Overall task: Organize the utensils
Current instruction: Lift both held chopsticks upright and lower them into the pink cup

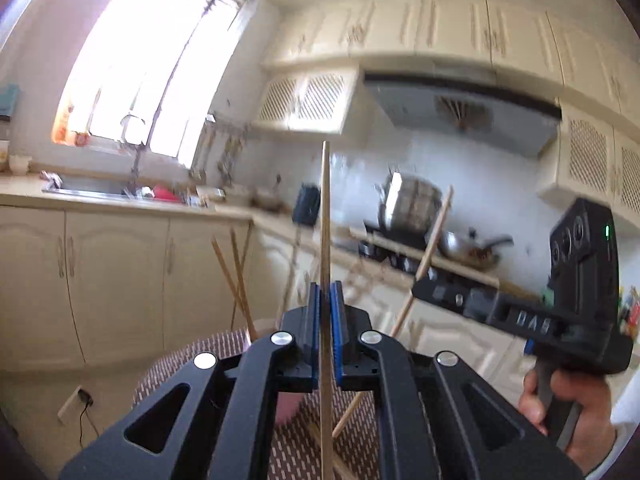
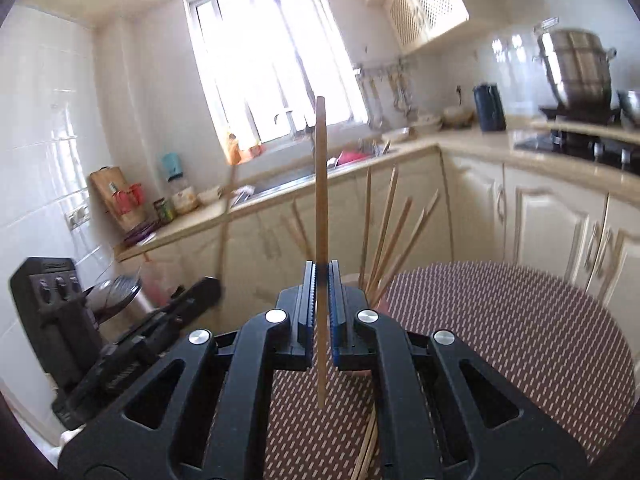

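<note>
Chopsticks are what we are sorting, one clamped upright in each tool. Starting at the left: our left gripper [image 1: 325, 312] is clenched on a chopstick [image 1: 325, 208] that rises toward twelve o'clock in its own view, its lower end running down past the pads over the woven mat [image 1: 192, 354]. At about ten o'clock from those jaws, a few sticks [image 1: 240, 280] already stand in the holder at the mat's far edge (its body is mostly hidden behind the fingers). Moving right, our right gripper [image 2: 320, 300] is likewise closed on a second chopstick [image 2: 321, 184], also pointing to twelve o'clock, with the bundle in the holder [image 2: 390, 236] fanning out at one to two o'clock just beyond its pads. More loose sticks [image 2: 366, 452] lie on the mat at six o'clock below it.

To do this well, we judge we should keep each stick vertical, bring its lower tip over the holder's mouth, lower until the tip is inside among the others, and only then let go, one hand at a time so the two tools do not cross
</note>
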`<state>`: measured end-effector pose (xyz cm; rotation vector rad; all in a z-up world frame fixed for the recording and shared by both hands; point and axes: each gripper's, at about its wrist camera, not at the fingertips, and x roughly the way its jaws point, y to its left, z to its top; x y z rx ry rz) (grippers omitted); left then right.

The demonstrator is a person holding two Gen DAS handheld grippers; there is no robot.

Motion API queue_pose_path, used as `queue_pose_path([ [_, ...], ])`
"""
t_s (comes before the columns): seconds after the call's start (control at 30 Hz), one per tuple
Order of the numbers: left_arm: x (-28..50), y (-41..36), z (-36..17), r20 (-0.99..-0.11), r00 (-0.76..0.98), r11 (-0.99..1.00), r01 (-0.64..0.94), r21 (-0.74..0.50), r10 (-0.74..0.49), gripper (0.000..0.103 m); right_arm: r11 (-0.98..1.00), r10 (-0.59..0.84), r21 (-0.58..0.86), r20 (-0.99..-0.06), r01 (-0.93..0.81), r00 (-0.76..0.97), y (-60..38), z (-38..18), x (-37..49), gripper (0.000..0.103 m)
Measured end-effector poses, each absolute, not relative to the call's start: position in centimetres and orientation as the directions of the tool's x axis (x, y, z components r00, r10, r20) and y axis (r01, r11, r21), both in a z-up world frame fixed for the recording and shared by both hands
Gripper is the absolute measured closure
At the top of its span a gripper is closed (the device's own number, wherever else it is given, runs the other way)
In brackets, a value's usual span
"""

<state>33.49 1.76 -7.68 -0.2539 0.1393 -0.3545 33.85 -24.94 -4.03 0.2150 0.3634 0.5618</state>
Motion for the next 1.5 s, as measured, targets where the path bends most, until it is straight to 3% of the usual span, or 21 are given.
queue_pose_path([
  [0.13, 34.8, 2.6, -5.7, 0.011, 0.953, 0.913, 0.294, -0.283, -0.304, 0.097, 0.838, 0.537, 0.266, -0.248, -0.477, 0.806, -23.8, -2.9, 35.9, 0.097],
  [0.27, 37.5, 2.9, -5.0, 0.045, 0.964, 0.919, 0.265, -0.29, -0.264, 0.097, 0.852, 0.519, 0.222, -0.226, -0.475, 0.825, -22.8, -2.1, 37.5, 0.097],
  [0.77, 46.3, 1.1, -8.6, 0.018, 0.983, 0.932, 0.179, -0.315, -0.183, 0.097, 0.855, 0.517, 0.196, -0.261, -0.48, 0.815, -22.1, -3.5, 42.5, 0.097],
  [1.5, 45.0, 0.5, -9.3, 0.059, 0.98, 0.94, 0.198, -0.279, -0.189, 0.097, 0.842, 0.54, 0.209, -0.335, -0.498, 0.772, -20.7, -6.7, 42.5, 0.097],
])
